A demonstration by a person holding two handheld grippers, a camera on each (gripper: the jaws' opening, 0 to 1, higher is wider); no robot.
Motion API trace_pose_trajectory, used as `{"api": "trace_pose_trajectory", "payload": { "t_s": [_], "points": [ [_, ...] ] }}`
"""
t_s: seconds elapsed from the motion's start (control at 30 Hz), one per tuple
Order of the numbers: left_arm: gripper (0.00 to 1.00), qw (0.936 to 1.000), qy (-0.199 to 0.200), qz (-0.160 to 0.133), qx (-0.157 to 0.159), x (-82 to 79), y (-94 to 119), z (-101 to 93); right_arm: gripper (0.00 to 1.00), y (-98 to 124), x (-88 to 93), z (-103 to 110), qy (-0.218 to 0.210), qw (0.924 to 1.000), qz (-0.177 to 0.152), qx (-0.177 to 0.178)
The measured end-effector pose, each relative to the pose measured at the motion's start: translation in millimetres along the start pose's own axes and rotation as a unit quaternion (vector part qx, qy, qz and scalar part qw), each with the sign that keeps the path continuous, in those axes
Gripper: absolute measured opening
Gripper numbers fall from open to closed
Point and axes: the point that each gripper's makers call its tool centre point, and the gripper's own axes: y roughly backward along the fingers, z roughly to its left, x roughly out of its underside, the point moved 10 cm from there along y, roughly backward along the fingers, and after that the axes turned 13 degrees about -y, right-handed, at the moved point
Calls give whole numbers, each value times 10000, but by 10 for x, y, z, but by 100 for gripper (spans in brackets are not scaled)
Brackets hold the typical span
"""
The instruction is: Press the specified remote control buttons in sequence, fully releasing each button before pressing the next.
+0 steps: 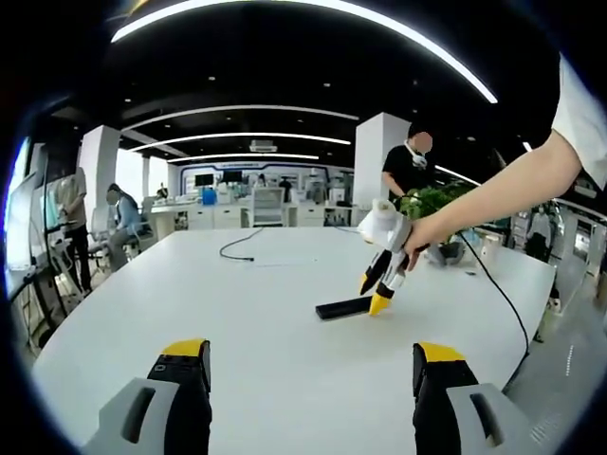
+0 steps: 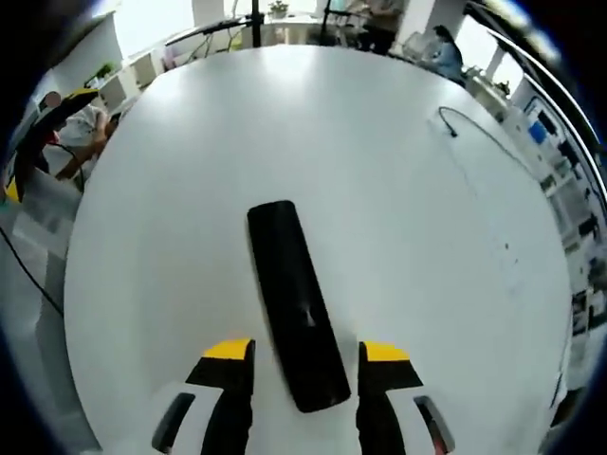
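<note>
A long black remote control (image 2: pixel 294 303) lies flat on the white table (image 2: pixel 190 190), its near end between my right gripper's (image 2: pixel 305 351) two yellow-tipped jaws. The jaws stand open on either side of it, with a thin strip of table showing on each side. In the left gripper view the same remote (image 1: pixel 341 307) lies mid-table, and the right gripper (image 1: pixel 377 292), held by a person's hand, points steeply down at its right end. My left gripper (image 1: pixel 311 353) hovers open over the table's near edge, nothing between its jaws, well short of the remote.
A thin black cable (image 1: pixel 237 248) lies on the far part of the table, and another cable (image 1: pixel 498 289) runs off the right edge. A potted plant (image 1: pixel 432 201) stands at the far right. People stand and sit around desks beyond the table.
</note>
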Motion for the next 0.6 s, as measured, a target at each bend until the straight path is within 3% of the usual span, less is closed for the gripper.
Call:
{"api": "trace_pose_trajectory", "payload": {
  "t_s": [0.03, 0.17, 0.23, 0.33, 0.47, 0.6],
  "points": [
    [91, 10000, -8, 2, 15, 1, 0, -2, 35, 42, 5, -13, -122, 9998, -132, 109],
    [91, 10000, -38, 12, 56, 1, -4, -14, 53, 226, 46, -14, -827, 9927, -804, 358],
    [91, 10000, -19, -11, 57, -2, -4, -11, 56, 315, 79, 14, -947, 9887, -1081, 437],
    [91, 9999, 31, -91, 56, -16, 0, -7, 63, 502, 131, 135, -1229, 9729, -1831, 696],
    [91, 9999, 49, -137, 58, -25, 1, -6, 74, 727, 233, 284, -1270, 9513, -2519, 1240],
    [91, 9998, -15, -127, 124, -32, -7, -24, 87, 913, 358, 484, -1593, 9278, -3067, 1401]
  ]
}}
